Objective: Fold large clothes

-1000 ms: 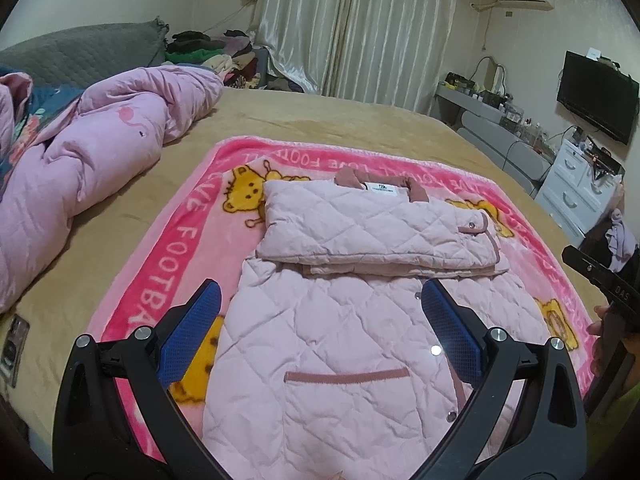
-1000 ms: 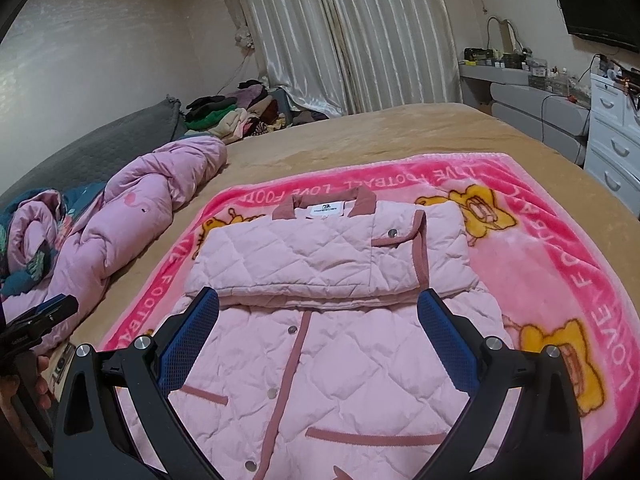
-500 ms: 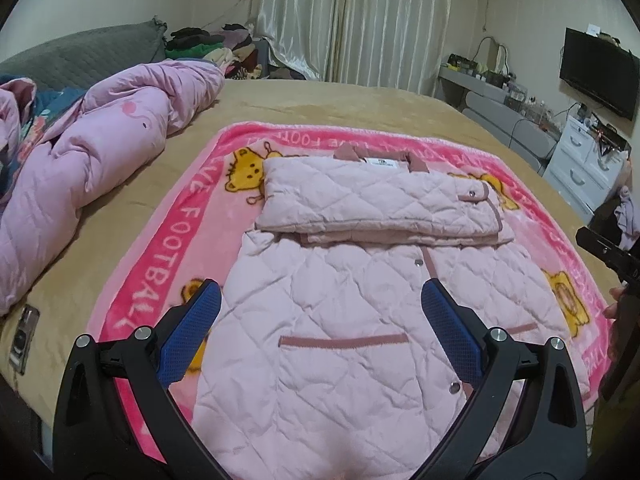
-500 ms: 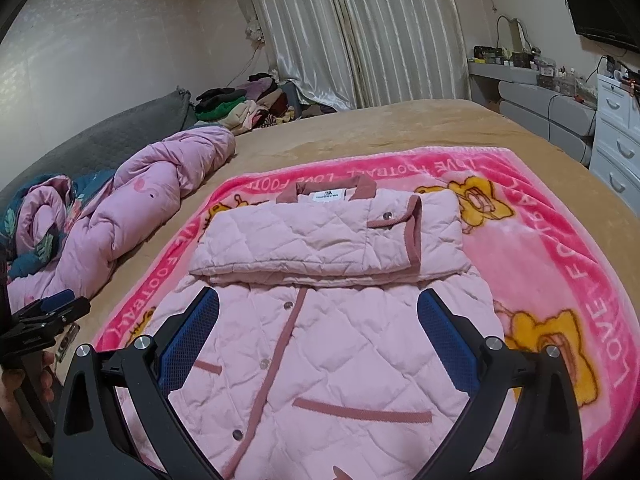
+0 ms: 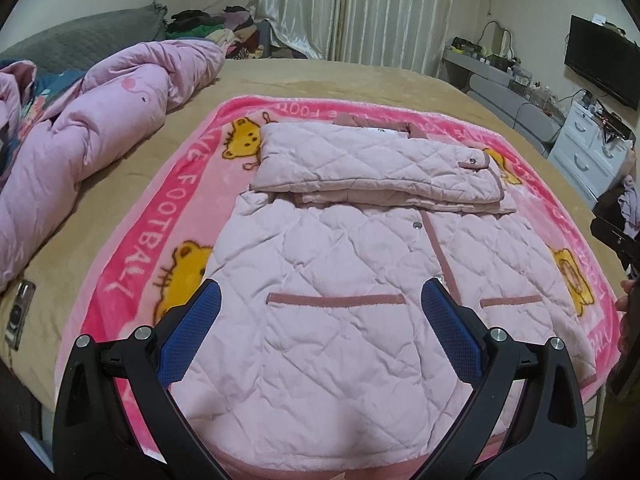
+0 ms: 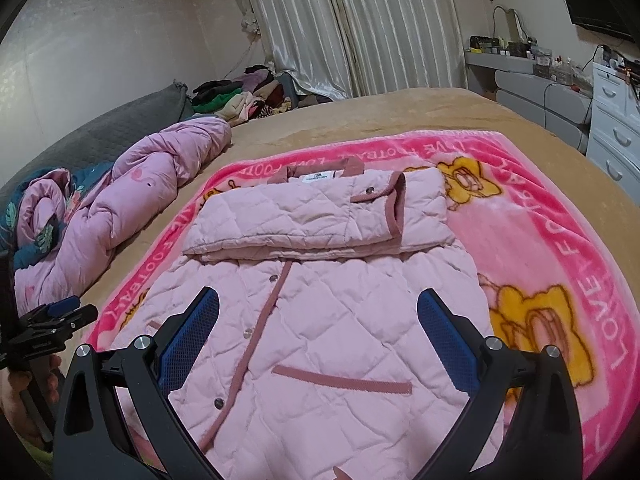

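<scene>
A light pink quilted jacket (image 5: 344, 264) lies front up on a pink cartoon blanket (image 5: 160, 216) on the bed. Both sleeves are folded across the chest into a band (image 5: 376, 168) below the collar. My left gripper (image 5: 320, 292) is open and empty, hovering above the jacket's lower left part near a pocket. My right gripper (image 6: 318, 300) is open and empty above the jacket's (image 6: 320, 320) lower right part, near the snap placket. The jacket's hem is hidden behind the gripper bodies in both views.
A crumpled pink duvet (image 5: 88, 120) lies on the left of the tan bed (image 5: 320, 80). A phone-like device (image 5: 18, 312) rests at the bed's left edge. Piled clothes (image 6: 240, 96) sit at the far end. White drawers (image 6: 616, 132) and a TV stand to the right.
Both grippers have drawn back toward the jacket's hem and risen a little, so more of the lower jacket and its pockets shows. Both stay open and empty. The jacket has not moved.
</scene>
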Demonstrator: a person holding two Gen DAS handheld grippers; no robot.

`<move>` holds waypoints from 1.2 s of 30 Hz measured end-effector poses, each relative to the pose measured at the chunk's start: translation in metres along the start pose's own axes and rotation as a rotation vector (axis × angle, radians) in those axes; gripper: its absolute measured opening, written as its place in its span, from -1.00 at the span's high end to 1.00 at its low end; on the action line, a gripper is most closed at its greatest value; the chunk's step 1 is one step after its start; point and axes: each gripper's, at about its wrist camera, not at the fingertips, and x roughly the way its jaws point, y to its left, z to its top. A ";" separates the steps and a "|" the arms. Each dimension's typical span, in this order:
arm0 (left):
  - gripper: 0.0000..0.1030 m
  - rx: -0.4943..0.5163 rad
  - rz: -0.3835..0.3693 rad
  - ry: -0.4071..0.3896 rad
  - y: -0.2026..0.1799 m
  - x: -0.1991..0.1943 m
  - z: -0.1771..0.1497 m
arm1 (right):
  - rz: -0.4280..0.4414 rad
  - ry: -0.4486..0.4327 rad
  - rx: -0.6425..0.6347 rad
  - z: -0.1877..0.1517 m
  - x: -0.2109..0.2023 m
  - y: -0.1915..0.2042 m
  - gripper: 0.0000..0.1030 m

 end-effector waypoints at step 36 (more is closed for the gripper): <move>-0.82 -0.108 0.093 0.099 0.048 0.006 -0.049 | -0.013 0.103 0.000 -0.048 -0.002 -0.025 -0.92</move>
